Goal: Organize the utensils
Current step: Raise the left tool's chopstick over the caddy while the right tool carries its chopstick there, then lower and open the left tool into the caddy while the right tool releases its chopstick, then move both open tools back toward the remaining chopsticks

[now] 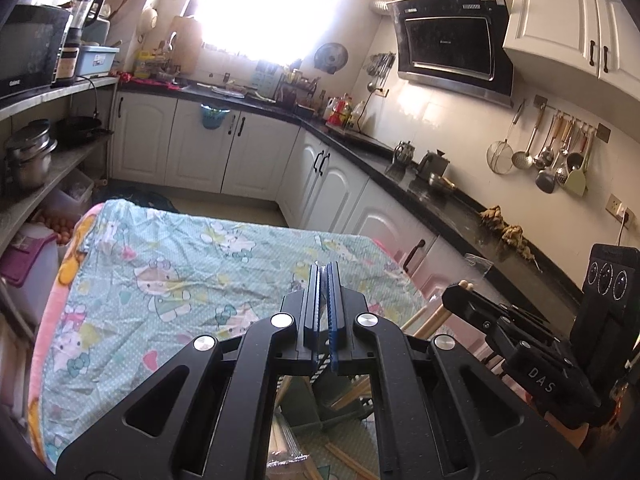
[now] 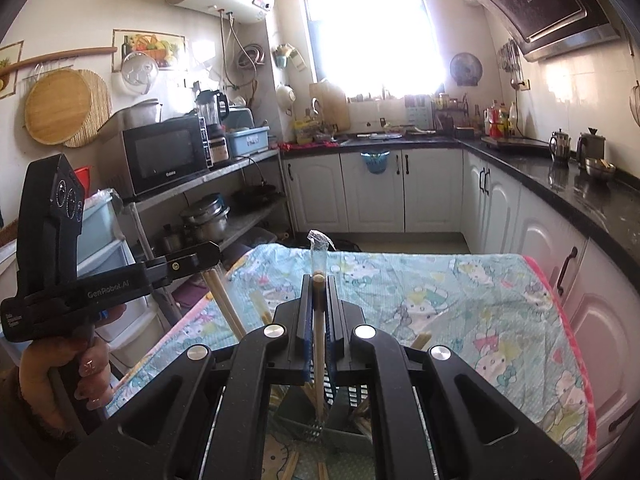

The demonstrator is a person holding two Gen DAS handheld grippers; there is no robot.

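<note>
A wrapped chopstick point(image 2: 319, 320) is pinched upright in the right tool point(image 2: 319, 280), directly above the slotted holder point(image 2: 352, 396) on the table point(image 2: 460, 300); chopsticks point(image 2: 224, 300) are pinched by the left tool point(image 2: 208, 256).

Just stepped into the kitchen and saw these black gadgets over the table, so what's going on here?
A person holds a two-finger gripper in each hand above a table covered with a cartoon-print cloth, sorting chopsticks. The right gripper is shut on a chopstick still partly in its clear wrapper. The left gripper is shut too, with chopsticks hanging below its tips in the right wrist view. A green slotted holder sits beneath them.
</note>
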